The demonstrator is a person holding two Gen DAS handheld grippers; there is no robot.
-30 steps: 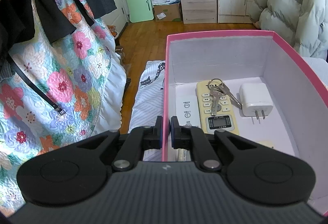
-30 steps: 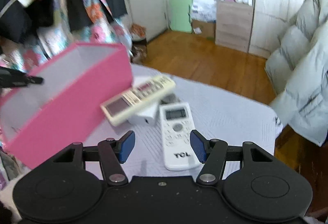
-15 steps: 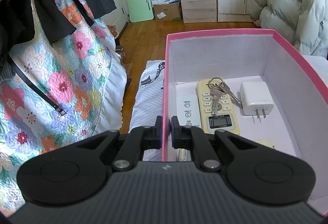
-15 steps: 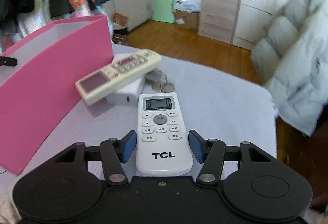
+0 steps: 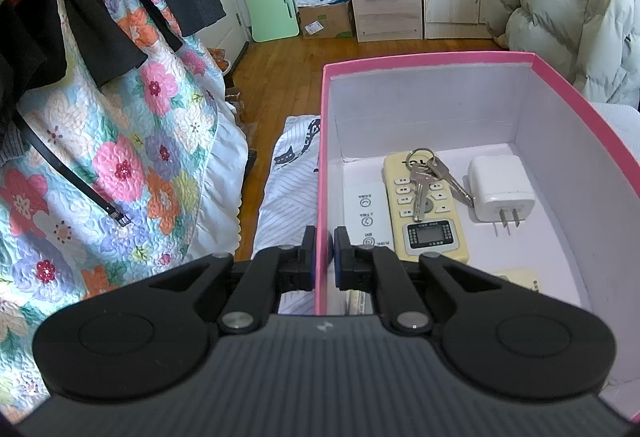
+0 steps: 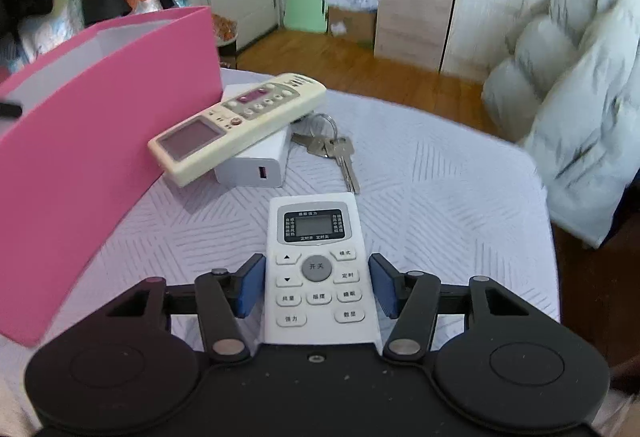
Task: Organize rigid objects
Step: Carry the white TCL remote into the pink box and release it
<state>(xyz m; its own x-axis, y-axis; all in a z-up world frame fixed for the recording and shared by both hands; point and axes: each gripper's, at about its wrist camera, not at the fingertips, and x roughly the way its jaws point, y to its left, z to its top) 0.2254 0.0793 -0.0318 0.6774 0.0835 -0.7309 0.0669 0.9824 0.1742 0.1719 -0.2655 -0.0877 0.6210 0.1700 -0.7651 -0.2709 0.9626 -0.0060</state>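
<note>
**roomie_k:** Two grippers going at once over here. Left gripper (image 5: pixel 324 257) is pinched tight on the near side wall of the pink box (image 5: pixel 424 57), one finger outside, one inside, wall sandwiched between the pads. Box sits on the pale patterned bedspread (image 6: pixel 440 197).

**dustbunny:** What's in the box?

**roomie_k:** From the left camera: a yellowish remote (image 5: pixel 425 209) lying flat with a bunch of keys (image 5: pixel 430 179) draped over its top end, a white plug charger (image 5: pixel 500 193) just to the right with prongs pointing toward the camera, and another white remote (image 5: pixel 366 215) on the left, partly hidden behind the gripper's fingers. Something pale in the near corner too, can't tell what.

**dustbunny:** And the right one?

**roomie_k:** Right gripper (image 6: pixel 318 285) is wide open, blue pads (image 6: pixel 252 287) on either side of a white remote with a grey round button (image 6: pixel 318 265), which lies flat on the bedspread. Pads are close to its edges, but I see a sliver of gap on both sides, so it isn't gripping.

**dustbunny:** Anything else outside the box?

**roomie_k:** Yep. A cream remote (image 6: pixel 240 125) propped at a slant on a white power brick (image 6: pixel 256 161), both right next to the box's outer wall. A second set of keys (image 6: pixel 336 153) lies just right of the brick, beyond the white remote.
</note>
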